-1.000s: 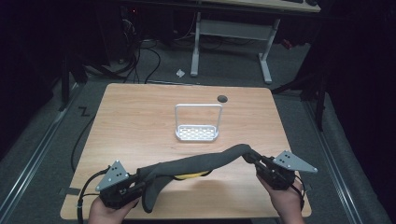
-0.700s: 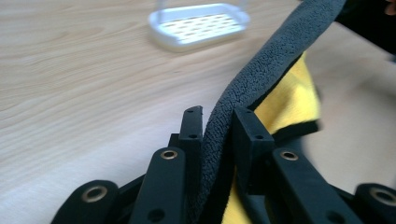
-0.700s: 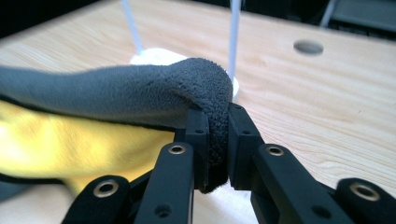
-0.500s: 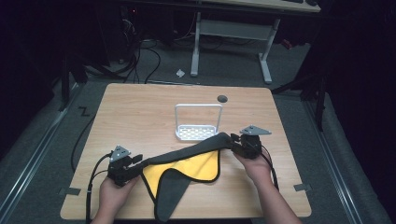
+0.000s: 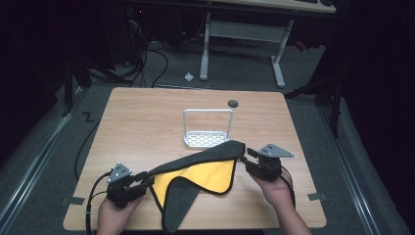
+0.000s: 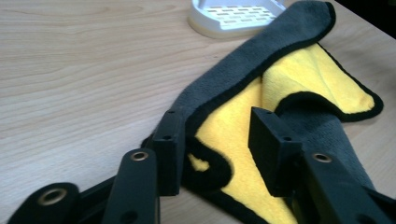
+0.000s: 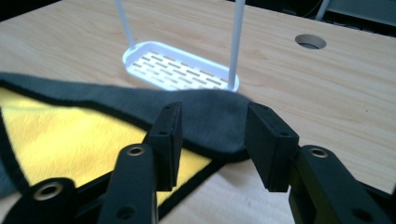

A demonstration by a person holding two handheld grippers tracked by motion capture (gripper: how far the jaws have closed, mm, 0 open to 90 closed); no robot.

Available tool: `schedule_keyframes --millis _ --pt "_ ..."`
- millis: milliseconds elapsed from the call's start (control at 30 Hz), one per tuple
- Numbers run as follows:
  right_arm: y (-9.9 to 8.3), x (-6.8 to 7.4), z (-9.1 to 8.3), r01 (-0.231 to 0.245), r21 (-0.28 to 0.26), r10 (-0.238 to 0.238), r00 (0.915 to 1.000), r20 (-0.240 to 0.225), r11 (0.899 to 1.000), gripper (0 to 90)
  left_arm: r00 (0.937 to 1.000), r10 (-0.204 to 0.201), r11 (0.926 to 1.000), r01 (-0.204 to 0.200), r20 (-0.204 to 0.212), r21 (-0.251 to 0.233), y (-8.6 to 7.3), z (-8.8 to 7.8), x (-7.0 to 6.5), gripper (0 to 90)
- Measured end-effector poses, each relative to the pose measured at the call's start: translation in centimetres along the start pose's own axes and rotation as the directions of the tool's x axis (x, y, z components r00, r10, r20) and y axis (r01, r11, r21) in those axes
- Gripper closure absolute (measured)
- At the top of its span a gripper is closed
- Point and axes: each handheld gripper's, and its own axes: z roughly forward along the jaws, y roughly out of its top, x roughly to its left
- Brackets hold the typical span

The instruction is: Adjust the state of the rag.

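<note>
The left gripper [image 5: 142, 180] is seen released, its jaws parted after a fresh opening and a slight closing back, with a cloth [image 5: 195, 178] corner lying loose between them. The right gripper [image 5: 248, 157] is likewise let go; its jaws have just been opening, and the dark far corner seems to lie between them untouched. A second ago the cloth was held stretched above the table [image 5: 147, 117]; now it is spread flat on the near half, yellow face showing, one edge close to the white rack [image 5: 207, 139], perhaps touching it.
</note>
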Motion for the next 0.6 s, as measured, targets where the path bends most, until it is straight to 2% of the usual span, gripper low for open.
schedule_keyframes --millis 100,133,167,200,233,267,300,367,400,433,467,500,533,567,600 --pt "-0.6 0.2 -0.3 0.003 0.003 -0.003 1.0 -0.008 1.0 57.9 0.9998 0.02 0.9997 -0.02 0.003 0.012 0.0 0.0 -0.6 63.9" --pt "-0.8 0.3 -0.5 0.005 0.004 -0.005 0.9999 -0.01 1.0 58.8 0.9994 0.029 0.9993 -0.03 0.017 0.022 0.0 0.0 -0.8 70.9" --pt "-1.1 0.6 -0.9 0.024 -0.001 -0.024 0.9997 -0.009 1.0 59.5 0.9985 0.044 0.9982 -0.045 0.032 0.04 -0.1 0.2 -1.4 73.0" --pt "-1.1 0.6 -0.9 0.024 -0.001 -0.024 0.9997 -0.009 1.0 59.5 0.9985 0.044 0.9982 -0.045 0.032 0.04 -0.1 0.2 -1.4 75.1" --pt "-1.2 1.1 -1.2 0.039 -0.007 -0.039 0.9991 -0.016 0.999 59.1 0.9967 0.063 0.9949 -0.067 0.05 0.076 -0.3 0.7 -2.0 75.5" --pt "-1.2 1.1 -1.2 0.039 -0.007 -0.039 0.9991 -0.016 0.999 59.1 0.9967 0.063 0.9949 -0.067 0.05 0.076 -0.3 0.7 -2.0 75.5" --pt "-1.2 1.5 -1.3 0.047 -0.013 -0.047 0.9987 -0.019 0.999 58.6 0.9957 0.077 0.9917 -0.082 0.052 0.099 -0.5 1.0 -2.3 75.5" --pt "-1.1 2.8 -1.4 0.076 -0.022 -0.078 0.9957 -0.051 0.997 58.6 0.9944 0.099 0.9846 -0.104 0.036 0.141 -0.9 1.8 -2.7 75.3" --pt "-1.1 2.8 -1.4 0.076 -0.022 -0.078 0.9957 -0.051 0.997 58.6 0.9945 0.097 0.983 -0.102 0.038 0.153 -1.2 2.1 -2.7 75.3" --pt "-1.2 3.8 -1.0 0.098 -0.014 -0.099 0.9921 -0.077 0.995 60.2 0.9948 0.098 0.9777 -0.102 0.028 0.184 -1.5 2.6 -2.6 75.4" --pt "-1.2 3.8 -1.0 0.098 -0.014 -0.099 0.9921 -0.077 0.995 60.2 0.9948 0.098 0.9777 -0.102 0.028 0.184 -1.5 2.6 -2.6 75.4" --pt "-1.3 4.3 -0.7 0.107 -0.006 -0.108 0.9903 -0.088 0.994 61.3 0.9942 0.106 0.9744 -0.107 0.018 0.198 -1.7 2.9 -2.6 75.4" --pt "-1.5 5.2 0.1 0.12 0.025 -0.116 0.9857 -0.122 0.992 67.5 0.9936 0.111 0.9743 -0.113 0.023 0.195 -1.8 3.0 -2.3 76.1" --pt "-1.7 5.6 0.6 0.131 0.048 -0.123 0.9821 -0.143 0.99 71.5 0.9947 0.098 0.9756 -0.102 0.031 0.194 -1.8 3.0 -2.1 76.1" --pt "-1.7 5.6 0.6 0.131 0.048 -0.123 0.9821 -0.143 0.99 71.5 0.9947 0.098 0.9756 -0.102 0.031 0.194 -1.8 3.0 -2.1 76.4"
